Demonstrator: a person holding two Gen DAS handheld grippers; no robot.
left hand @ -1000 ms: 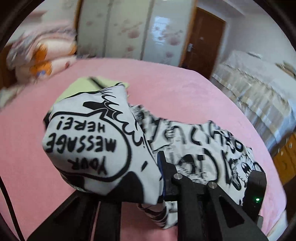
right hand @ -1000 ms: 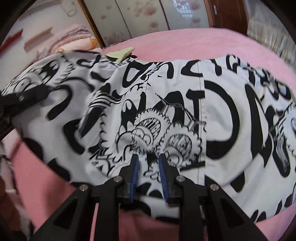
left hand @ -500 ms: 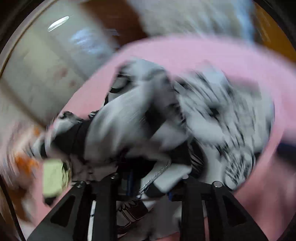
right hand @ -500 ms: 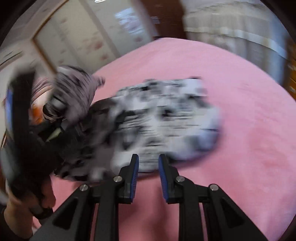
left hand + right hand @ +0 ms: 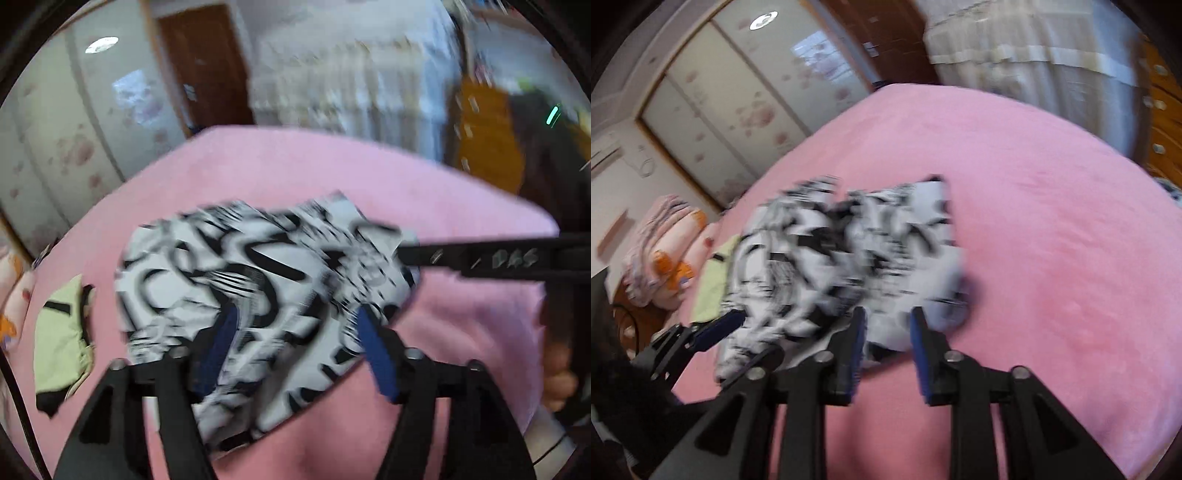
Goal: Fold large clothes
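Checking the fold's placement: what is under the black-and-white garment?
The garment lies on the pink bedspread; at its left edge it overlaps a yellow-green cloth. Anything else beneath is covered.

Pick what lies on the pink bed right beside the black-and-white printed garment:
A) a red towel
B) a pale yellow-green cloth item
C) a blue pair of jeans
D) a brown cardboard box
B: a pale yellow-green cloth item lies on the pink bed at the edge of the printed garment.
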